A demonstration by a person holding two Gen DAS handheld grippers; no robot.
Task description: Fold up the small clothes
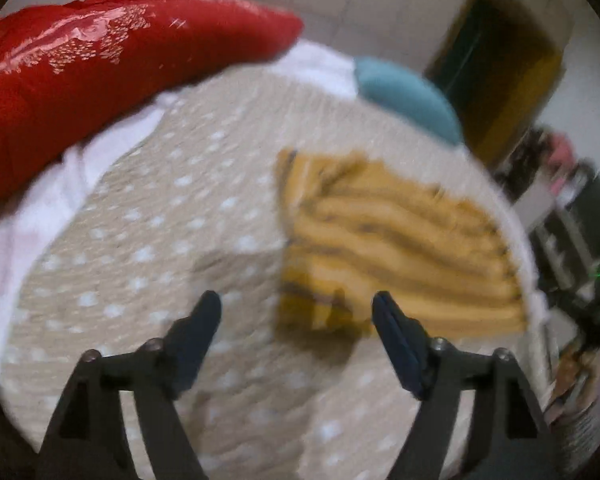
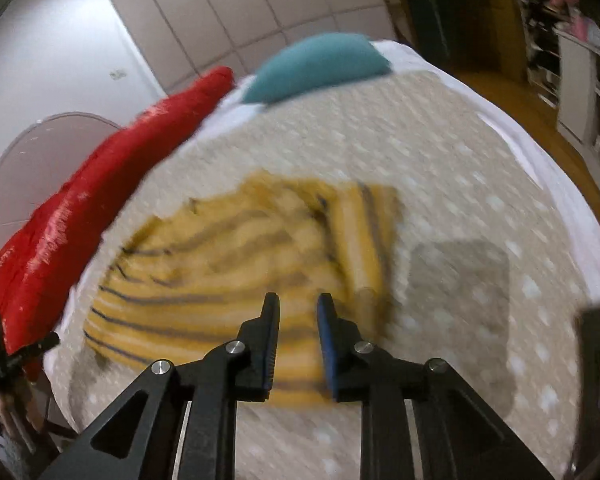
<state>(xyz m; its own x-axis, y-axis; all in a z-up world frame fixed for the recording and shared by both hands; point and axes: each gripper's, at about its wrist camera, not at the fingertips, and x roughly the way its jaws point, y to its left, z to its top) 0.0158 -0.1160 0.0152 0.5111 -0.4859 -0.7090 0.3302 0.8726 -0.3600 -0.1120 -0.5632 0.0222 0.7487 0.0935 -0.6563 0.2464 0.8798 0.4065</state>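
Both views are smeared with motion blur, so the folds and edges of the yellow striped garment are hard to read; whether it is one layer or several, I can't tell. At 3 o'clock in the right wrist view a dark shape is cut off by the frame edge and too blurred to identify.

The left gripper stands wide open with nothing between its fingers, hovering over the dotted beige bedcover; the garment lies just past its right fingertip, toward 1 o'clock. The right gripper shows a narrow gap between its blue pads, with striped cloth visible behind that gap; no fabric seems pinched, though the blur leaves contact uncertain.

The garment lies roughly mid-bed. A red quilt runs along the bed's far edge at 10 o'clock in the left view, and a teal cushion sits at 1 o'clock. Cluttered shelves stand beyond the bed at 2 o'clock in the right view.
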